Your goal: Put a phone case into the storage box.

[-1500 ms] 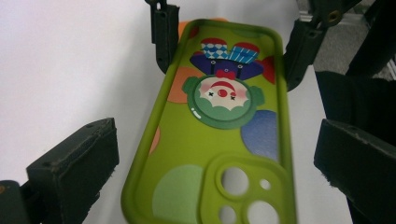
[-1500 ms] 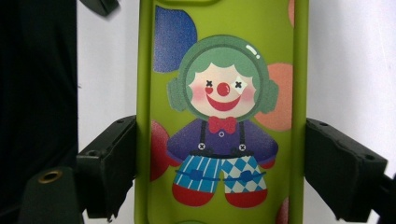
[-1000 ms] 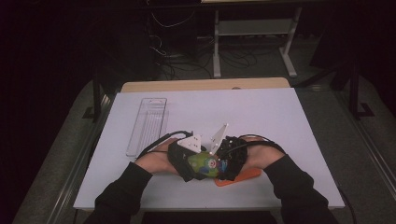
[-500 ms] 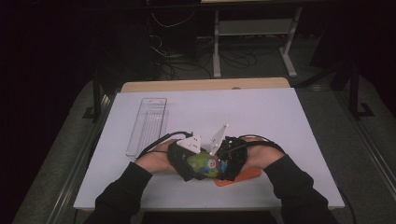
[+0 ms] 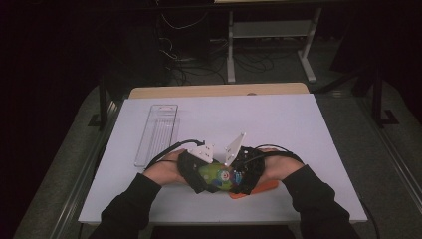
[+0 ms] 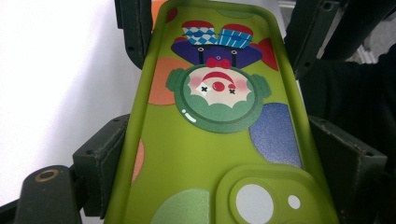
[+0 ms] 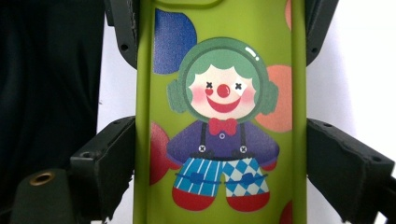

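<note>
Phone case point(image 6: 219, 140) ends behind fingers point(image 6: 100, 168)

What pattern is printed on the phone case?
A clown among coloured dots on lime green phone case; clearest in the right gripper view.

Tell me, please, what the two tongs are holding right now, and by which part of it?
Both hold one green clown phone case: the left tongs clamp its long edges at the camera-cutout end, the right tongs its long edges at the clown's-feet end.
</note>
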